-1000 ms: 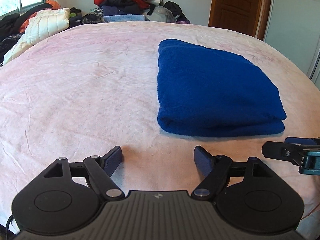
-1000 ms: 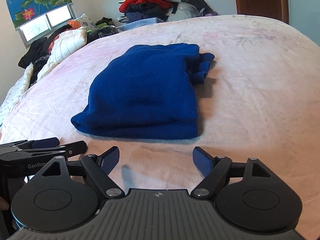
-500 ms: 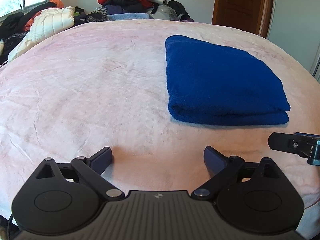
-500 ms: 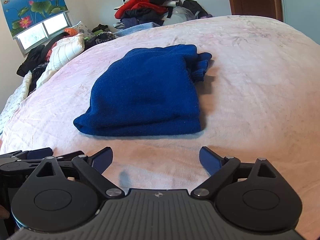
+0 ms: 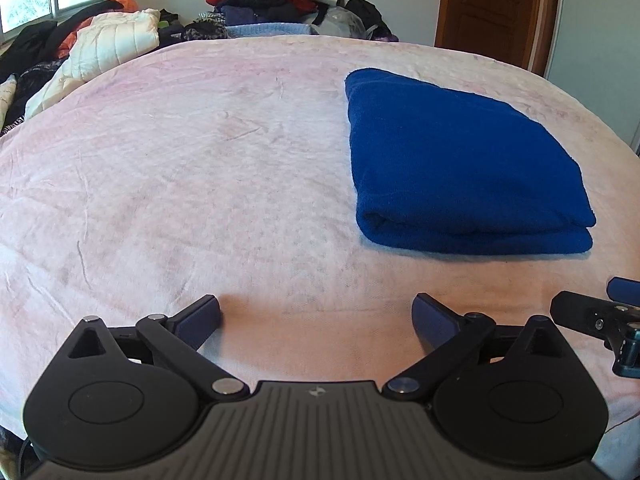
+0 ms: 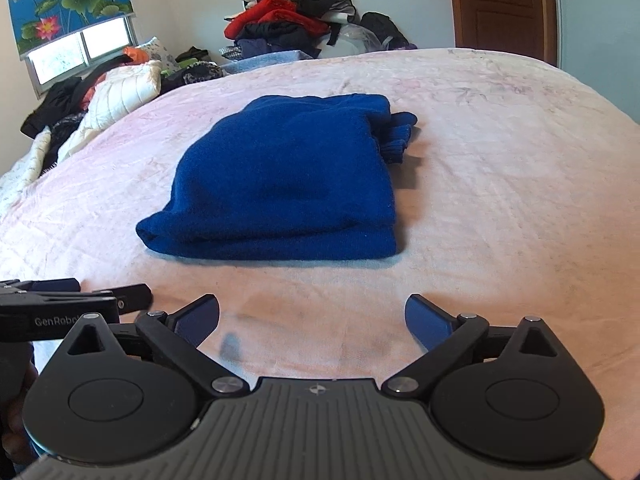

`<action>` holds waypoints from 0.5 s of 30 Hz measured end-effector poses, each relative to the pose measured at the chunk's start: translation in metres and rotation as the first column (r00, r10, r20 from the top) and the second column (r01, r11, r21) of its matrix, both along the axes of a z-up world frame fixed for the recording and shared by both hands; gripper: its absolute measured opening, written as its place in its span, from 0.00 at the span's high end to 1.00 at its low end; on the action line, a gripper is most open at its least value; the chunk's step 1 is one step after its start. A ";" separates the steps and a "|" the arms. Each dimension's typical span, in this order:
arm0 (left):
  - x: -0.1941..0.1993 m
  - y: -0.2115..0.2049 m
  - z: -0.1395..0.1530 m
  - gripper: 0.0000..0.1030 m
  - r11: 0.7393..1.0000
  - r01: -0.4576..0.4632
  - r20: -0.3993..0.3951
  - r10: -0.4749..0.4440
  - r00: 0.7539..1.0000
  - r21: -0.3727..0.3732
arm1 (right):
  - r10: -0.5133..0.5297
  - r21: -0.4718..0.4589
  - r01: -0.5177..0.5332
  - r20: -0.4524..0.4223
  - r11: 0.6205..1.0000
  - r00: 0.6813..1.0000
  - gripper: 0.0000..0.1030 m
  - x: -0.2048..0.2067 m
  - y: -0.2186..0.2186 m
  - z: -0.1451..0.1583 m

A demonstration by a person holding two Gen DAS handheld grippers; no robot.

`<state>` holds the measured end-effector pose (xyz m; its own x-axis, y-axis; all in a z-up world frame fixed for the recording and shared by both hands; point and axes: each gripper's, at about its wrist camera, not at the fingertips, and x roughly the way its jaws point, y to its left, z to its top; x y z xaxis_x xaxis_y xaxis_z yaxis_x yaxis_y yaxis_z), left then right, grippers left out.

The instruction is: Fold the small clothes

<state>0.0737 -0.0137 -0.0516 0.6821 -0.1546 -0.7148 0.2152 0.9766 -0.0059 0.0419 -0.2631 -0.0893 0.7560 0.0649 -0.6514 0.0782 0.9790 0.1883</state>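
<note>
A wide bed under a pale pink, creased blanket fills the room, with a heap of loose clothes at its far edge, a brown wooden door at far right and a window at far left. A folded deep-blue fleece garment lies on the blanket, just beyond both tools. The left gripper and right gripper hover near the bed's near edge, jaws just spread wide apart, nothing between them.
</note>
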 end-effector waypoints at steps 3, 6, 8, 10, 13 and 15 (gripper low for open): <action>0.002 -0.003 0.001 0.00 1.000 0.002 -0.014 -0.002 1.000 0.011 | -0.033 -0.013 0.032 -0.037 0.999 0.999 0.01 0.003 0.001 0.001; 0.003 -0.004 0.002 0.00 1.000 -0.001 -0.028 0.001 1.000 0.014 | -0.032 -0.024 0.031 -0.056 0.999 0.998 0.01 0.005 0.002 0.001; 0.003 -0.005 0.002 0.00 1.000 0.001 -0.032 -0.001 0.999 0.016 | -0.039 -0.023 0.038 -0.064 0.999 0.997 0.01 0.005 0.003 0.001; 0.003 -0.005 0.001 0.00 1.000 0.004 -0.030 -0.004 1.000 0.019 | -0.055 -0.005 0.055 -0.071 0.998 0.996 0.01 0.006 0.001 0.002; 0.001 -0.005 0.000 0.00 1.000 0.010 -0.022 -0.010 1.000 0.017 | -0.056 0.000 0.056 -0.081 0.998 0.995 0.01 0.009 0.000 0.002; 0.000 -0.004 0.000 0.00 1.000 0.012 -0.019 -0.012 1.000 0.014 | -0.044 -0.021 0.043 -0.096 0.999 0.994 0.01 0.011 0.002 0.002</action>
<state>0.0739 -0.0180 -0.0514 0.6667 -0.1524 -0.7296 0.2268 0.9739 0.0039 0.0530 -0.2614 -0.0871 0.6913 0.0207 -0.7222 0.1377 0.9775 0.1598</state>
